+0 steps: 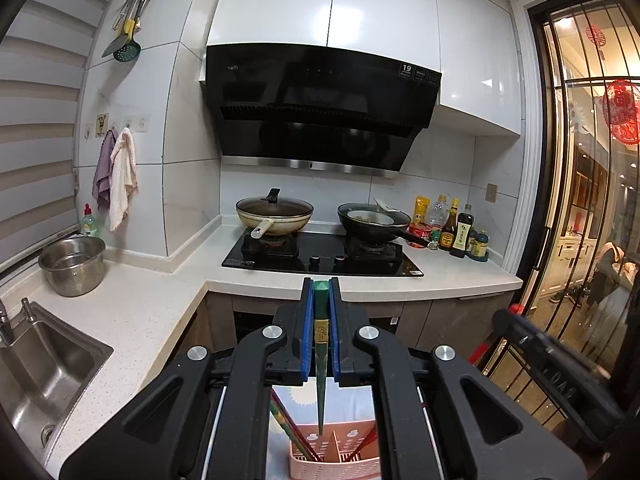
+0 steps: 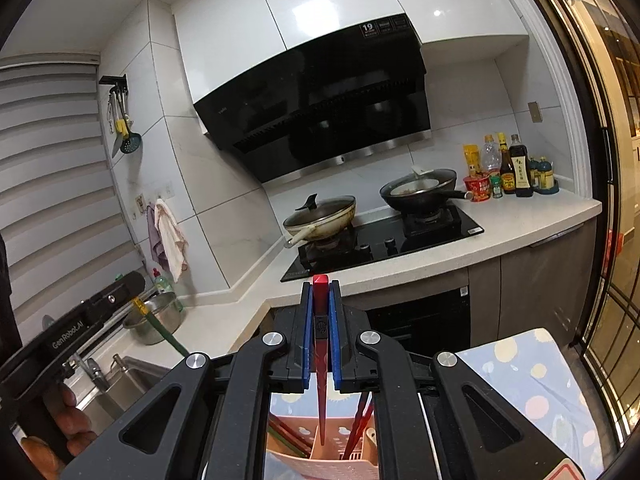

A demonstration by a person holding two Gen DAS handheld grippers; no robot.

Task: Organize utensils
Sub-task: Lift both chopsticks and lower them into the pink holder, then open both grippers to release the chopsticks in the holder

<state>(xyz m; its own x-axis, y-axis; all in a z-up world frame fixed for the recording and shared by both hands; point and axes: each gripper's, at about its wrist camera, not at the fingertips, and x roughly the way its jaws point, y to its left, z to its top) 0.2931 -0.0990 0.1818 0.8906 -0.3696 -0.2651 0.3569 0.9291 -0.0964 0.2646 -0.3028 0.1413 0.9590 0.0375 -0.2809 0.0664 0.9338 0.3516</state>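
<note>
My left gripper (image 1: 321, 292) is shut on a green chopstick (image 1: 321, 344) that points down, its tip just above the pink utensil basket (image 1: 334, 460). My right gripper (image 2: 320, 292) is shut on a red chopstick (image 2: 320, 344) that points down, its tip at the top of the same pink basket (image 2: 332, 464). Several red and green chopsticks (image 1: 286, 424) stand in the basket's compartments. The left gripper with its green chopstick (image 2: 160, 330) shows at the left of the right wrist view. The right gripper's body (image 1: 560, 364) shows at the right of the left wrist view.
The basket stands on a patterned cloth (image 2: 532, 372). Ahead is a white L-shaped counter (image 1: 152, 296) with a sink (image 1: 40, 364), a steel pot (image 1: 74, 264), a hob with two woks (image 1: 274, 214), sauce bottles (image 1: 460, 228) and a glass door (image 1: 588, 200) at right.
</note>
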